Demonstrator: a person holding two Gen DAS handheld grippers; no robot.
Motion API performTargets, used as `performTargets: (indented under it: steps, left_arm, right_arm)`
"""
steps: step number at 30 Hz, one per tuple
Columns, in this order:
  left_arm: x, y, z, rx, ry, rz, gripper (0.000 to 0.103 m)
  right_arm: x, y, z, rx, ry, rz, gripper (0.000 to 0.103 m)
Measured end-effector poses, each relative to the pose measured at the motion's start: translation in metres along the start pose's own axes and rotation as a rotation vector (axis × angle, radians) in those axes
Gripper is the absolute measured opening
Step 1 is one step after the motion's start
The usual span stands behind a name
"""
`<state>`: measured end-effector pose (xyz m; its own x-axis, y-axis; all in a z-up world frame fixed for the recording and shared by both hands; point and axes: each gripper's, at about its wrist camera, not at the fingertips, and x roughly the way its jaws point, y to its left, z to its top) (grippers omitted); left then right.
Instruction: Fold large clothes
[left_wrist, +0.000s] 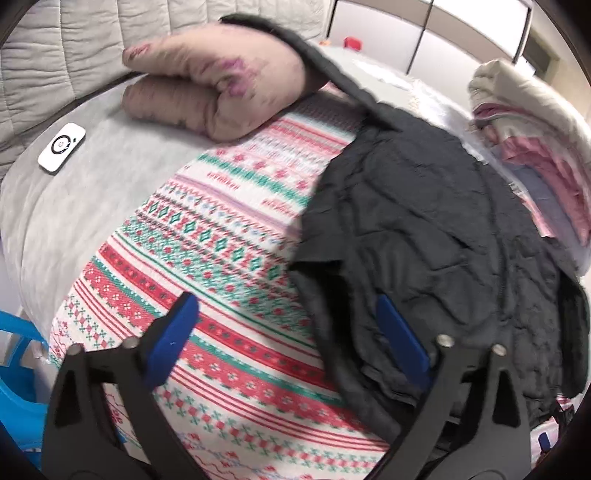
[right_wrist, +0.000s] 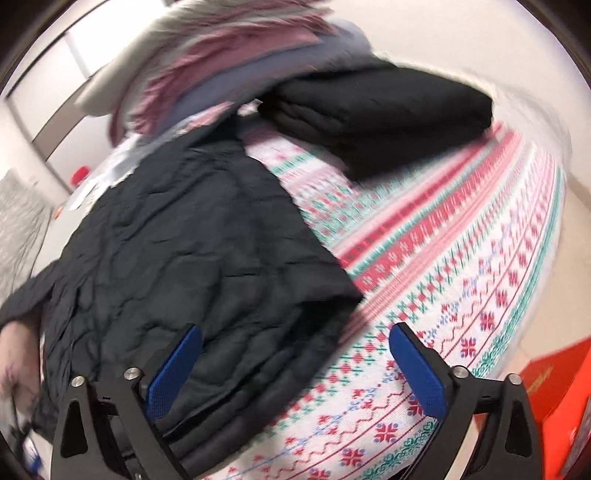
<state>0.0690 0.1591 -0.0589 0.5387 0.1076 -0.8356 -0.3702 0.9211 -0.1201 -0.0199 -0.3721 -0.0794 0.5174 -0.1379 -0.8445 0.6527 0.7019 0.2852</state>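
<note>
Left wrist view: fingers (left_wrist: 284, 332) spread wide over dark quilted jacket (left_wrist: 424, 229) edge, gripping nothing; same on right (right_wrist: 295, 354).

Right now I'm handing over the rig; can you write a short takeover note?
Left tool: open, empty, over the near edge of the dark quilted jacket.
Right tool: open, empty, over the same jacket's other near corner.
Jacket lies spread and unfolded on the red-green patterned blanket.
Done: a folded black garment sits beyond, beside a pile of pink and grey clothes.
Left: grip the jacket's edge and fold it.
</note>
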Motion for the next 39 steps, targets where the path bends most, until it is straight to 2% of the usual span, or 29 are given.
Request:
performTargets:
  steps: [2, 3, 4, 5, 6, 7, 8, 9, 12, 14, 16, 18, 20, 23, 25, 26, 27, 28, 29, 30, 32, 35, 36, 38, 39]
  left_arm:
    - [0.012, -0.002, 0.003, 0.012, 0.014, 0.008, 0.088]
    - [0.018, -0.004, 0.003, 0.01, 0.033, 0.002, 0.082]
    - [0.025, -0.005, 0.006, 0.002, 0.046, -0.015, 0.079]
    - [0.028, -0.006, 0.006, -0.002, 0.057, -0.023, 0.069]
    - [0.036, -0.01, 0.007, -0.005, 0.082, -0.039, 0.053]
    - [0.043, -0.014, 0.008, -0.006, 0.109, -0.06, 0.041]
    - [0.046, -0.016, 0.007, -0.007, 0.127, -0.071, 0.017]
    - [0.05, -0.019, 0.004, -0.008, 0.143, -0.077, 0.012]
    - [0.032, -0.023, 0.001, 0.014, 0.065, -0.061, 0.007]
    - [0.017, -0.027, -0.001, 0.045, 0.01, -0.069, 0.007]
    - [0.01, -0.038, -0.007, 0.109, -0.015, -0.043, 0.007]
    - [0.014, -0.043, -0.011, 0.134, 0.006, -0.018, 0.007]
    - [0.017, -0.039, -0.011, 0.118, 0.027, -0.012, 0.007]
    - [0.014, -0.035, -0.008, 0.091, 0.02, -0.026, 0.008]
    - [0.011, -0.032, -0.007, 0.071, 0.008, -0.023, 0.012]
    - [0.01, -0.031, -0.007, 0.063, -0.002, -0.019, 0.02]
    - [0.007, -0.029, -0.008, 0.051, -0.016, -0.007, 0.036]
    - [0.003, -0.028, -0.008, 0.034, -0.034, 0.009, 0.048]
    - [0.0, -0.025, -0.007, 0.014, -0.054, 0.02, 0.069]
    - [-0.006, -0.021, -0.008, -0.008, -0.075, 0.023, 0.076]
    - [-0.016, -0.017, -0.008, -0.042, -0.112, 0.015, 0.076]
    - [-0.026, -0.024, -0.009, -0.045, -0.146, 0.004, 0.076]
    - [-0.027, -0.029, -0.009, -0.034, -0.151, -0.011, 0.076]
    - [-0.031, -0.042, -0.011, -0.007, -0.17, -0.033, 0.076]
    - [-0.033, -0.048, -0.012, 0.003, -0.182, -0.041, 0.076]
  right_arm:
    - [0.012, -0.004, 0.0, 0.028, 0.052, 0.001, 0.086]
    - [0.018, -0.007, -0.001, 0.033, 0.077, 0.008, 0.076]
    - [0.024, -0.006, -0.002, 0.036, 0.097, 0.02, 0.07]
    - [0.026, -0.004, -0.001, 0.031, 0.098, 0.019, 0.069]
    - [0.026, -0.002, 0.0, 0.017, 0.087, 0.014, 0.06]
    - [0.026, 0.001, 0.001, 0.005, 0.075, 0.025, 0.041]
    - [0.025, 0.002, 0.002, 0.006, 0.076, 0.04, 0.03]
    - [0.023, 0.004, 0.001, 0.006, 0.072, 0.046, 0.011]
    - [0.009, 0.005, 0.004, -0.023, -0.027, 0.021, 0.006]
    - [-0.008, 0.003, 0.009, -0.023, -0.114, -0.012, 0.005]
    - [-0.016, 0.0, 0.012, -0.012, -0.151, -0.046, 0.004]
    - [-0.016, -0.003, 0.011, -0.015, -0.149, -0.063, 0.004]
    - [-0.015, -0.004, 0.007, -0.013, -0.133, -0.074, 0.004]
    - [-0.014, 0.003, 0.009, -0.008, -0.151, -0.085, 0.004]
    - [-0.011, 0.012, 0.01, -0.04, -0.143, -0.089, 0.005]
    - [-0.008, 0.019, 0.007, -0.078, -0.122, -0.103, 0.005]
    - [-0.006, 0.019, 0.007, -0.082, -0.116, -0.119, 0.006]
    - [-0.01, 0.016, 0.004, -0.075, -0.13, -0.145, 0.008]
    - [-0.018, 0.014, 0.003, -0.049, -0.182, -0.173, 0.01]
    - [-0.025, 0.011, 0.003, -0.028, -0.219, -0.205, 0.015]
    - [-0.042, 0.004, 0.005, 0.035, -0.321, -0.296, 0.023]
    - [-0.054, -0.001, 0.005, 0.095, -0.386, -0.282, 0.03]
    - [-0.054, 0.001, 0.007, 0.09, -0.386, -0.261, 0.033]
    - [-0.041, 0.013, 0.007, 0.036, -0.329, -0.169, 0.046]
    - [-0.033, 0.021, 0.005, 0.006, -0.29, -0.123, 0.056]
